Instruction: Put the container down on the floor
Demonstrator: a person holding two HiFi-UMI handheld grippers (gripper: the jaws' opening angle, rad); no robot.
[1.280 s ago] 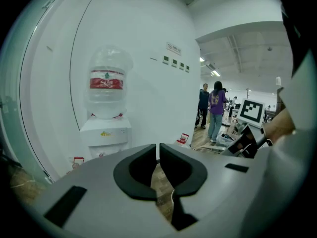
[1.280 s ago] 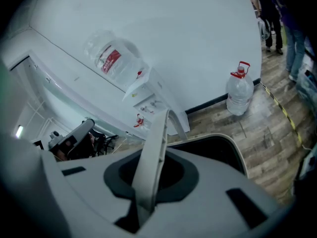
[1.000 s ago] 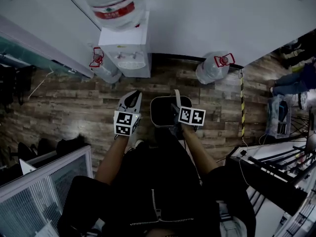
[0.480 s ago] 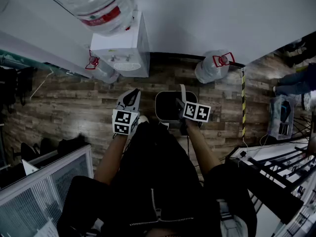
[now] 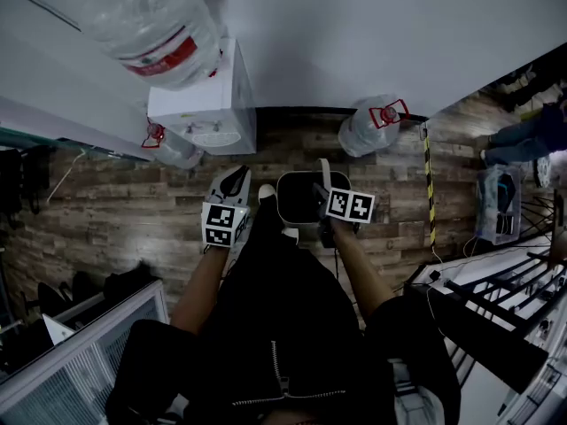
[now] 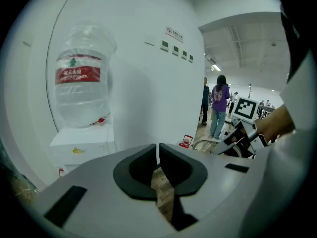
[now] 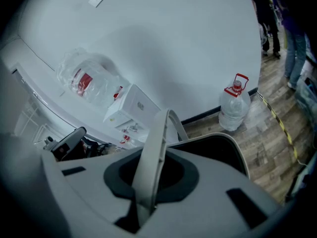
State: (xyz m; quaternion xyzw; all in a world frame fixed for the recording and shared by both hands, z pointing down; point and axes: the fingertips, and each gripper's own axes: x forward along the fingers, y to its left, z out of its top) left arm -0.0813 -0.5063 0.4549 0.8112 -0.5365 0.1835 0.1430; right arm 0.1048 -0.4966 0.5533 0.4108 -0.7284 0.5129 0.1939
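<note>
Progress is slight, by our reading: the container hangs by its handle, and the right gripper has its jaws closed tight on that pale strap, which runs up between them in the right gripper view. The container, dark inside with a light rim, is in front of the water dispenser and off to its right in the head view, above the wooden floor. We judge that it does not rest there yet, though no view shows the gap beneath it. The left gripper, in front of the dispenser, has its jaws together with nothing between them. What is left is the whole set-down: lowering the container until its base meets the boards, then letting the handle go.
</note>
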